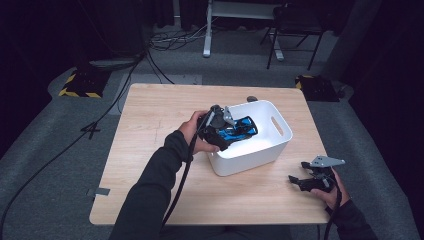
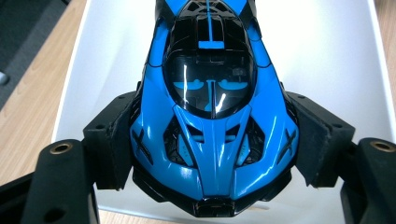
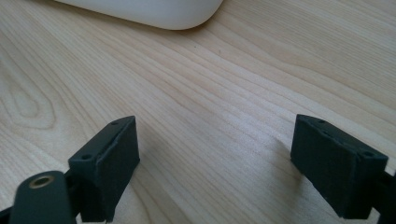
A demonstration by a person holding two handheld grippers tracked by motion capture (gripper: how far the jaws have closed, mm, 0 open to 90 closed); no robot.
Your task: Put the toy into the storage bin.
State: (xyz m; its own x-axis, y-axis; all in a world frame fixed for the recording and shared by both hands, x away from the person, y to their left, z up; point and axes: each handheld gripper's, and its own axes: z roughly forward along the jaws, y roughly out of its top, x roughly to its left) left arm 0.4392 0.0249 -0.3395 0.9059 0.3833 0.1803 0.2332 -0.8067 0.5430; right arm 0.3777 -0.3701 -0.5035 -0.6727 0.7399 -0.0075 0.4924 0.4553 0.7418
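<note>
In the high view, the left gripper [image 1: 226,131] hung over the near-left rim of a white bin [image 1: 278,145] that stood on the wooden table [image 1: 150,150]. Its jaws were clamped on a blue and black toy car [image 1: 239,127], which stretched away from the gripper over the inside of the bin, above its floor. The person's left hand [image 1: 192,135] gripped the tool from the side facing the table's left edge, with a dark sleeve and cable trailing back towards the bottom of the frame. The right gripper [image 1: 299,182] lay low over the table near its front right corner, well apart from the bin, jaws pointing left and spread with nothing between them.

In the left gripper view, the toy car [image 2: 212,121] sat squarely between the two black pads [image 2: 109,149], nose towards the camera, and both pads pressed against its flanks. Beyond and beneath the car spread the pale bin [image 2: 317,56] interior, with a strip of table at the left.

In the right gripper view, the pads [image 3: 109,163] stood wide apart over bare wood grain [image 3: 210,116]. A rounded corner of the bin [image 3: 159,11] lay ahead of the jaws, near the top edge.
</note>
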